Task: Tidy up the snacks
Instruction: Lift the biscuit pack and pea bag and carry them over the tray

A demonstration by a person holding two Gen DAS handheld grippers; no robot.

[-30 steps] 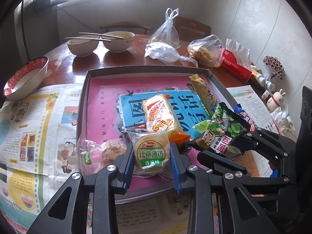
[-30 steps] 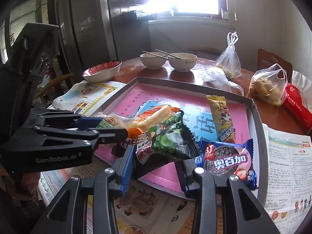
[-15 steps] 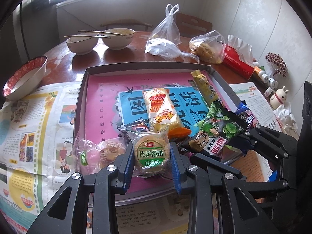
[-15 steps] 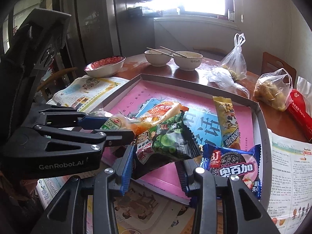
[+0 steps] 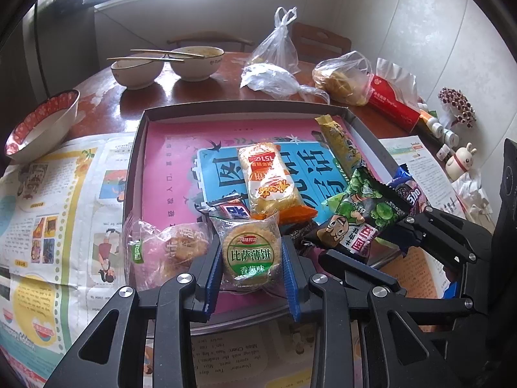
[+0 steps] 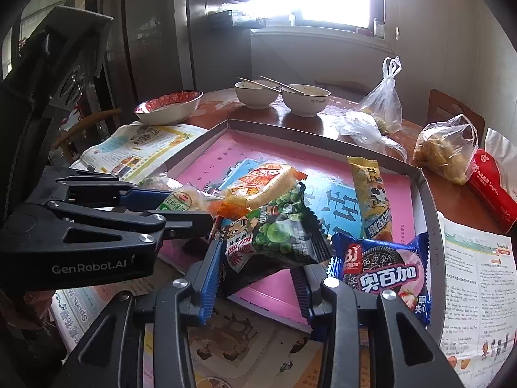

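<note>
Left claw [image 5: 251, 260] is clamped on a round cracker pack [image 5: 249, 252], green label up, sitting at the near edge of the tray [image 5: 245, 107]. Right claw [image 6: 258, 270] is closed on a green pea snack bag [image 6: 274, 236], held tilted and, it seems, lifted over the tray's near right corner. Both grips are on the pack edges, wrappers slightly crinkled.

Tray sits on a newspaper-covered table [image 5: 194, 93]. Inside it: an orange rice-cracker pack [image 5: 269, 177] in the middle, a yellow stick pack [image 5: 339, 142] along the right side, a clear-wrapped pastry [image 5: 181, 245] just left of the left claw, a blue cookie pack [image 6: 381, 268] just beside the pea bag.

Step looks like placing both packs into neat spots. To do it well: keep the squeeze light so the cracker doesn't crush, set each pack flat on bare pink liner, not on top of the orange pack. The claws are close together; move one at a time so they don't knock. Release only once the pack rests flat.
</note>
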